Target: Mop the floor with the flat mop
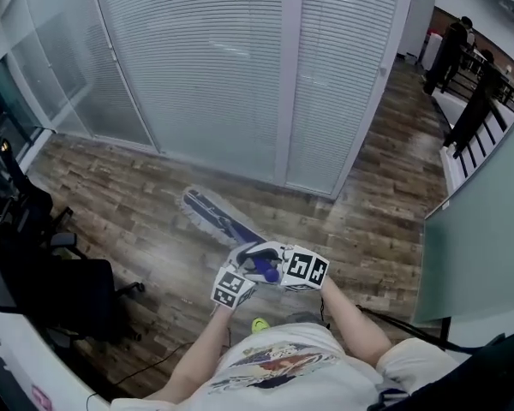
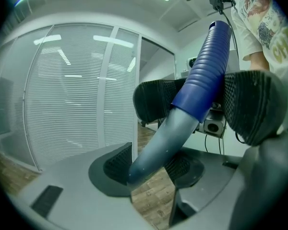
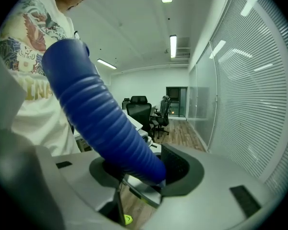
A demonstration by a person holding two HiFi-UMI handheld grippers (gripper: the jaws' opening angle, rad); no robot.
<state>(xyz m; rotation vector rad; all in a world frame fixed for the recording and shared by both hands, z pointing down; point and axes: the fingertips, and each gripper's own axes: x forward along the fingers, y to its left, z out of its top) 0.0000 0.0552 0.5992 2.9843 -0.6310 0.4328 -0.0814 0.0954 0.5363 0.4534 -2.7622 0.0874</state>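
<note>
The flat mop is out in front of the person. Its mop head (image 1: 212, 217) lies flat on the wood floor (image 1: 137, 204), near the glass wall (image 1: 240, 75) with the blinds. The left gripper (image 2: 151, 169) is clamped on the gray pole (image 2: 169, 135), just under the blue grip (image 3: 101, 123). The right gripper (image 3: 144, 169) is clamped on that blue grip, higher up. Both are close together, in front of the person's chest.

What could go wrong? The mop head is near the glass, so a long push could bump it into the wall. The pole is round and smooth, so it could turn or slip inside the left gripper if the mop drags hard. A black chair (image 1: 60, 294) stands at the left, and a wide swing that way could hit its legs.

The cubes (image 1: 304, 270) on the grippers show only black and white square marks, no words. The person's shirt (image 3: 31, 56) has a picture and some big letters, but I think they are too cut off to read.
</note>
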